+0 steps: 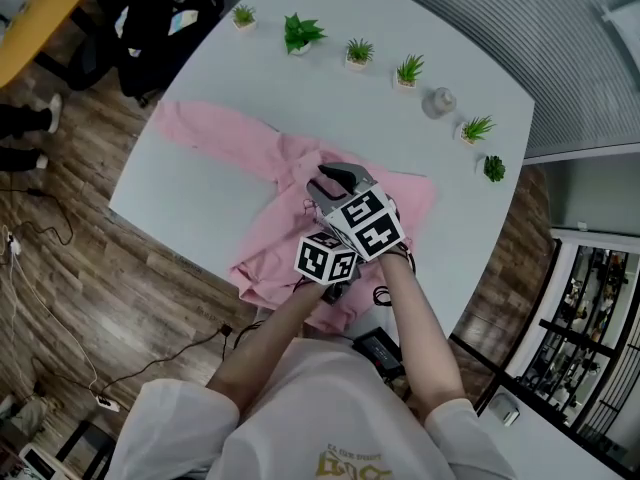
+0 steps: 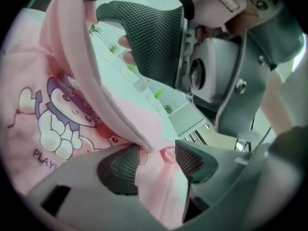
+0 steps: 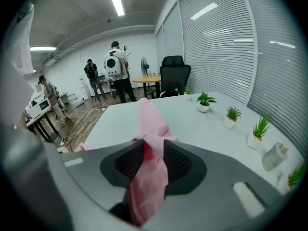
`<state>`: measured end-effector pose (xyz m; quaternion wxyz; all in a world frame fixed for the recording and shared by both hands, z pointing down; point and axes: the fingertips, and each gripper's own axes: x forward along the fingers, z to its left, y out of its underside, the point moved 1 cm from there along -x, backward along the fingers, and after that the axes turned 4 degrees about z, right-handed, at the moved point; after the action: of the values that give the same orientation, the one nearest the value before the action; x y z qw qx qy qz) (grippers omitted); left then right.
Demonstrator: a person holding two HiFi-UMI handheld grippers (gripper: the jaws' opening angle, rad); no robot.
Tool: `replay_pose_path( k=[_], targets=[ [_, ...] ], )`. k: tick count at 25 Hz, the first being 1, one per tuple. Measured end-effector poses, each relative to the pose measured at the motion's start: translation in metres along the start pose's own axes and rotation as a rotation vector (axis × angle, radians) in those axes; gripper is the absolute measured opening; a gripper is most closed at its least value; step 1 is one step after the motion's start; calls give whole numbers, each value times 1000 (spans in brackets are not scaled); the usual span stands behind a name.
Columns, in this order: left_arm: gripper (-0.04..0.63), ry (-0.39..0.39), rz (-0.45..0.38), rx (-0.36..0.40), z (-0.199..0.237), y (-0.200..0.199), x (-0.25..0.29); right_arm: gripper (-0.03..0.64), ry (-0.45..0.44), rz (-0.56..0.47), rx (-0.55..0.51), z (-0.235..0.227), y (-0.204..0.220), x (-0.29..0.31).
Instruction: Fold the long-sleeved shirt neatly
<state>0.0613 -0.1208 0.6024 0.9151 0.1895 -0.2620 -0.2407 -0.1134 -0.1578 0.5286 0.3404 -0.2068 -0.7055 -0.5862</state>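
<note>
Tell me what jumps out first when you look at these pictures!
The big pink shirt sprawled on the white table stands out first, with a cartoon character printed on it. In the middle, the left gripper and the right gripper each have pink cloth between their jaws. Little potted plants line the table's far edge.

You have a pale table before you. The pink long-sleeved shirt lies on its near part, with one sleeve stretched out to the far left. Six small potted plants line the far right edge, and a small grey object stands between the fourth and fifth.
</note>
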Motion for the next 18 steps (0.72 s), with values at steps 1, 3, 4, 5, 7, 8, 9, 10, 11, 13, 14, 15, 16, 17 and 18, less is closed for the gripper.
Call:
replay_pose_path(
  k=[1,3,4,5,7,8,9,10,11,13,14,15,16,17,18],
  targets=[
    [229,-3,-6,1,0,-1,-2,129,-3,-3,1,0,0,0],
    [232,-4,-12,0,1,-1,-5,130,33,-17,-2,-5,-4,-1],
    [232,-2,-15,-3,1,-2,-5,130,68,-28,-5,-9,-7,-2],
    [232,0,-17,-5,1,-2,-6,125,107,-38,-6,-15,-10,-3],
    [228,3,-14,-4,0,-1,-6,107,150,-44,-6,-21,-14,-4],
    [216,0,-8,0,0,0,-5,111,133,-36,0,-18,-15,-2],
    [202,-6,0,6,0,2,-5,152,90,-23,11,-12,-15,1],
    [189,-14,6,10,1,2,-6,215,43,-10,22,-5,-16,5],
    [186,-20,9,9,2,3,-7,242,14,1,22,1,-17,8],
    [188,-20,7,-3,4,4,-9,232,12,13,2,4,-15,12],
    [190,-17,1,-9,4,4,-10,227,20,9,5,4,-13,12],
    [193,-16,-6,-12,4,3,-12,227,25,-6,24,2,-11,10],
    [193,-19,-14,-13,5,2,-15,225,28,-26,54,0,-11,7],
    [196,-23,-21,-12,7,0,-18,219,31,-48,85,-3,-11,2],
    [196,-26,-27,-10,9,-1,-21,219,38,-66,114,-8,-11,-3]
  ],
)
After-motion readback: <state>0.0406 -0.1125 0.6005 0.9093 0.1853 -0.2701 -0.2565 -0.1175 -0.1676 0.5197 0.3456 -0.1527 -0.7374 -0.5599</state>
